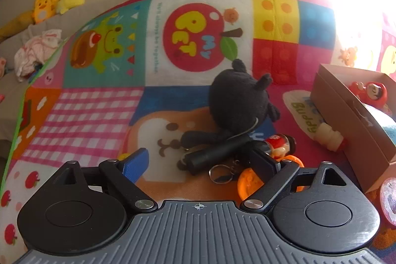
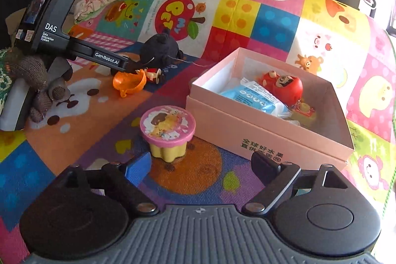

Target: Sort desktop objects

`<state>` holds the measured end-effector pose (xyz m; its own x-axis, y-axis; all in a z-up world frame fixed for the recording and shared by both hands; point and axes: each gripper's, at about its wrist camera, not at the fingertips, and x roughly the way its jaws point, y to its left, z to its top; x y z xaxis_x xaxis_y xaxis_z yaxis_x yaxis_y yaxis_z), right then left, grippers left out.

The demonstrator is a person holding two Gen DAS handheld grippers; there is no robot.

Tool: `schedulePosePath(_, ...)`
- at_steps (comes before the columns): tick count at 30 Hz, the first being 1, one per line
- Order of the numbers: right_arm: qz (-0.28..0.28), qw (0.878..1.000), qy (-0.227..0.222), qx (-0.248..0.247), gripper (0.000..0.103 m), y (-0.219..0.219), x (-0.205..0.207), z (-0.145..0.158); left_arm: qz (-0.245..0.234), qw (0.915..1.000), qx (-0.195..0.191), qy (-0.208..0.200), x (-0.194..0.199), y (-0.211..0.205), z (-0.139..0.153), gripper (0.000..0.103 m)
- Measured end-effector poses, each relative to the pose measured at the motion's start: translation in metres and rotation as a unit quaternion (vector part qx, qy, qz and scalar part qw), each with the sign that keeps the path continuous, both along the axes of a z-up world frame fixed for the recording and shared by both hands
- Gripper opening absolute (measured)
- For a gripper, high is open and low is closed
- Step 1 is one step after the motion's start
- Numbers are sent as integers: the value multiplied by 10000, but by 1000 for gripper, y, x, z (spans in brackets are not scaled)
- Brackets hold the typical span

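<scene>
left wrist view has the left gripper spread wide, low over a black flashlight beside the black plush and orange capsule. right gripper is also apart, empty, near the pudding cup just beside the pink box.

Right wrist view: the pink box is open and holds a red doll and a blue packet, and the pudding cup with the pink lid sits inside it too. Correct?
Not quite. The pink box is open and does hold the red doll and the blue packet, but the pudding cup stands outside it, on the mat by the box's left corner, ahead of the open right gripper. The right wrist view shows this.
</scene>
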<state>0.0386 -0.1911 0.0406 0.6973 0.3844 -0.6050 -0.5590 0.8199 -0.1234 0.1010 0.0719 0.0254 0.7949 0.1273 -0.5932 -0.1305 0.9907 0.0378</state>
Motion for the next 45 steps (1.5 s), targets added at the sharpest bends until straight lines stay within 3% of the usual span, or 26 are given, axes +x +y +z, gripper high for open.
schedulePosePath(5, 89, 9998, -68, -187, 88, 32, 10, -9, -153, 9994, -298, -70, -13, 9, 4, 95)
schedulePosePath(7, 96, 9995, -47, -293, 73, 39, 13, -14, -385, 9983, -427, -81, -22, 6, 4, 95)
schedulePosePath(8, 94, 9994, 43, -339, 52, 39, 15, -16, -495, 9977, -458, -79, -25, 4, 4, 96)
schedulePosePath(11, -24, 9995, 197, -261, 40, 29, 17, -17, -832, 9955, -454, -37, -35, -10, 1, 96)
schedulePosePath(16, -394, 9986, 221, -277, 38, -9, 8, -16, -1162, 9927, -321, -37, -40, -35, -6, 92)
schedulePosePath(23, -1184, 9924, 269, -215, 38, -72, -9, -16, -1023, 9947, -68, 107, -21, -54, -16, 79)
schedulePosePath(24, -1279, 9913, 257, -168, 42, -78, -11, -17, -986, 9950, -41, 141, -17, -55, -18, 74)
schedulePosePath(26, -1448, 9891, 259, -61, 61, -87, -13, -19, -979, 9950, 1, 200, -12, -57, -20, 63)
schedulePosePath(27, -1537, 9878, 261, 2, 79, -90, -13, -21, -1002, 9947, 19, 218, -11, -58, -21, 58)
schedulePosePath(28, -1615, 9865, 267, 77, 89, -93, -13, -22, -1025, 9945, 29, 216, -12, -60, -21, 55)
schedulePosePath(32, -1705, 9842, 434, 201, 91, -96, -8, -28, -1270, 9917, 54, 200, -24, -66, -16, 55)
schedulePosePath(35, -1710, 9838, 457, 281, 100, -97, -7, -28, -1653, 9858, -38, 281, -41, -76, -12, 55)
schedulePosePath(41, -1627, 9853, 484, 199, 103, -93, -8, -29, -2603, 9633, -406, 523, -85, -105, -13, 56)
schedulePosePath(45, -1605, 9853, 565, 141, 103, -91, -7, -30, -2841, 9565, -397, 526, -102, -118, -16, 70)
